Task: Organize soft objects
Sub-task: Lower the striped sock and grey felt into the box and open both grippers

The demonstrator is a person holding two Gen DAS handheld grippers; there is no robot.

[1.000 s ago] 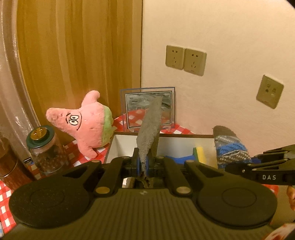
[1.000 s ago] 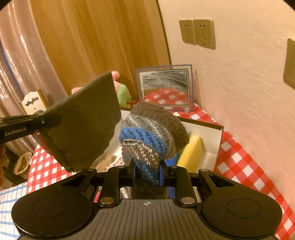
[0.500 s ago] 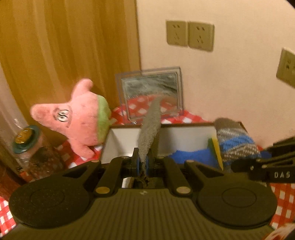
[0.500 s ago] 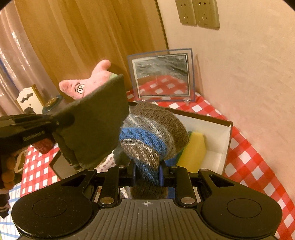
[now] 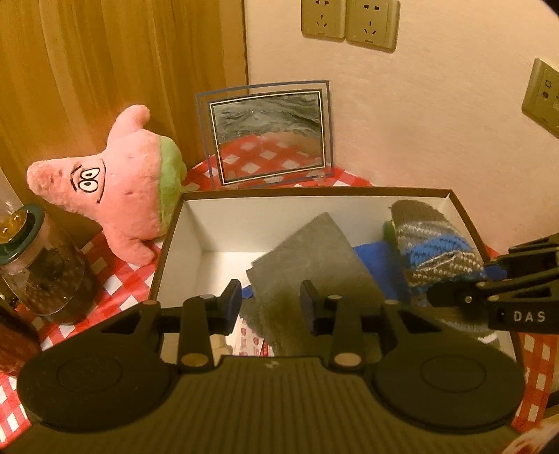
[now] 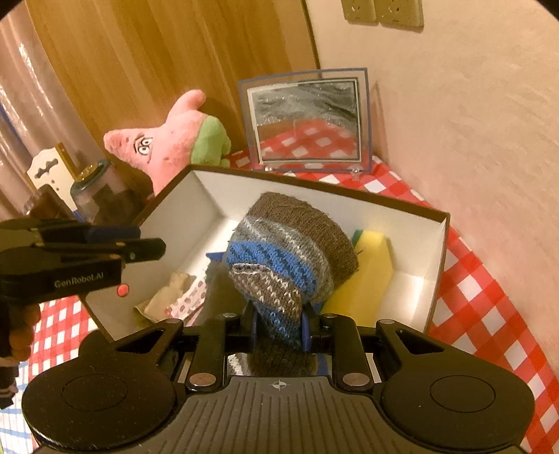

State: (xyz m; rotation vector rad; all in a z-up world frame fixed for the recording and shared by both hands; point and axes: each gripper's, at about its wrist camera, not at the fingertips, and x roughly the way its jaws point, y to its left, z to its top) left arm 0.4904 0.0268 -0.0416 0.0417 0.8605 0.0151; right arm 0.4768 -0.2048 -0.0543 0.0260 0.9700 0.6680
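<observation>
Checked tablecloth under the box (image 5: 464, 216); my left gripper (image 5: 270, 307) has just spread, cloth (image 5: 314, 258) lying between; right gripper (image 6: 279, 330) pinches the sock (image 6: 290, 244) above it.

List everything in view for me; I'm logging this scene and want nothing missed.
box: one, white inside with dark rim, on the tablecloth
grey cloth: one, inside the box, just let go
knitted hat: one, grey with blue stripes, over the box
yellow sponge: one, in the box at its right wall
blue cloth: one, in the box
patterned wrapper: one, red and white, on the box floor
pink starfish plush: one, left of the box
photo frame: one, clear, behind the box
glass jar: one, dark contents, far left
wall sockets: two seen fully, beige
tablecloth: red and white check
left gripper: jaws have just been opening, nothing pressed
right gripper: jaws clamp the hat
</observation>
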